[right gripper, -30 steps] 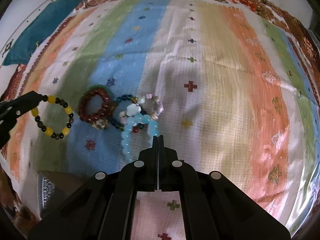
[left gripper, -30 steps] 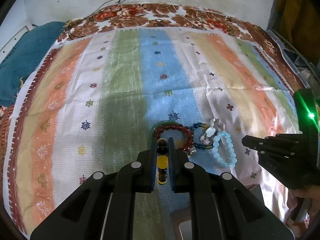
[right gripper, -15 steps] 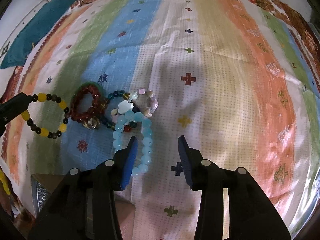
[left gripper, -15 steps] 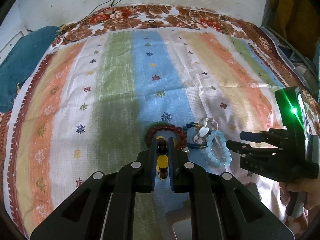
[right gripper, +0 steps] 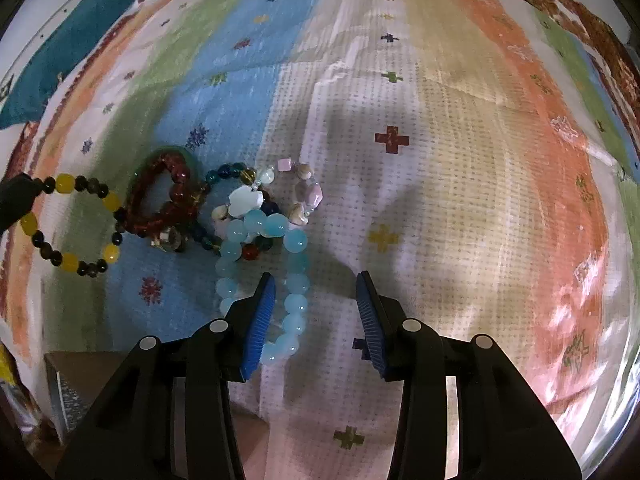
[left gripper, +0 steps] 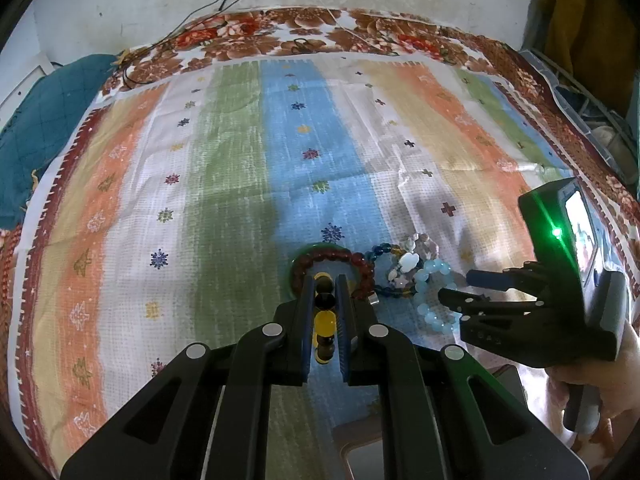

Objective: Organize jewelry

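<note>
While our right gripper [right gripper: 312, 312] stands with jaws apart at lower centre over the pale blue bracelet [right gripper: 260, 248], and our left gripper [left gripper: 325, 300] is clamped on the yellow-and-black bracelet [right gripper: 68, 224], we judge that closing may snag the tangled bead pile [right gripper: 248, 196] beyond, dragging neighbours across the striped cloth [right gripper: 460, 120].

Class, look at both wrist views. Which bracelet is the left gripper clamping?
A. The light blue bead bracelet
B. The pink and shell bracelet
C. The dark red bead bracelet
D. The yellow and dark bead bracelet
D. The left gripper is shut on the yellow and dark bead bracelet, its beads showing between the fingers, while the open right gripper hovers over the light blue bead bracelet lying on the striped cloth.
</note>
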A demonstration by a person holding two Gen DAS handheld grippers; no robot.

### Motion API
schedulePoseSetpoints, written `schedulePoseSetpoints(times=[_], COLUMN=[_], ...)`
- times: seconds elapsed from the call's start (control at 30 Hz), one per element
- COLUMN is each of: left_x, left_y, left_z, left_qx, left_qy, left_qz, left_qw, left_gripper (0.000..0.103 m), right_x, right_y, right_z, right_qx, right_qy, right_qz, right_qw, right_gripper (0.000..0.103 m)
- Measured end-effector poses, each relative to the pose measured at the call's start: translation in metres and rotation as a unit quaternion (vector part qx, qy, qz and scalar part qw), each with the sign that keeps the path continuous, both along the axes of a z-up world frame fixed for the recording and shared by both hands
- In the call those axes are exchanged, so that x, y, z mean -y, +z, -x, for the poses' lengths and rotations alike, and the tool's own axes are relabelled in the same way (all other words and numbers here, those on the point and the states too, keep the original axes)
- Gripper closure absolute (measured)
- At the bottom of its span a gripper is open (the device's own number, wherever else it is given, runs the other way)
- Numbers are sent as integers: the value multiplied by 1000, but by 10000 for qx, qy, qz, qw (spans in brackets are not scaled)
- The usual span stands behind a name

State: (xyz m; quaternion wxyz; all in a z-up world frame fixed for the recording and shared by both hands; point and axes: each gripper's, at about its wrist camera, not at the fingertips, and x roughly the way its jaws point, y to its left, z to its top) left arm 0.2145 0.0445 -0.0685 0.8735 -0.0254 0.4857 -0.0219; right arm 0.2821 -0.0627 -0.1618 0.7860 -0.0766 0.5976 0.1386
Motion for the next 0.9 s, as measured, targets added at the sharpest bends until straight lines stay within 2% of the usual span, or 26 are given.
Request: schedulePoseSetpoints(times=[0.17,0.33,0.37,0.6,0.9], left_x=[1,0,0,-1,-1], left_y=[-1,-2,-2,6,25], left_z=[-1,-1,-1,2,12], left_qx=[-9,-20,-16,70,263], left_qy=[-2,27,35,48,41], left_qz=[-18,-26,-26,28,142], left_qw=[10000,10000,10000,10000,9995], left_gripper=[93,93,93,93,93], right_x=[-1,0,2,13,15], right_y=[-4,-4,-4,4,47], right_z=[-2,-3,-3,5,22], right_qx=[-8,23,23,87,461], right_qy=[60,55,36,47,-1], right_qz=[13,167,153,64,-346], right_qw=[10000,9998,9999,9999,9983], right_gripper=[61,81,90,91,91])
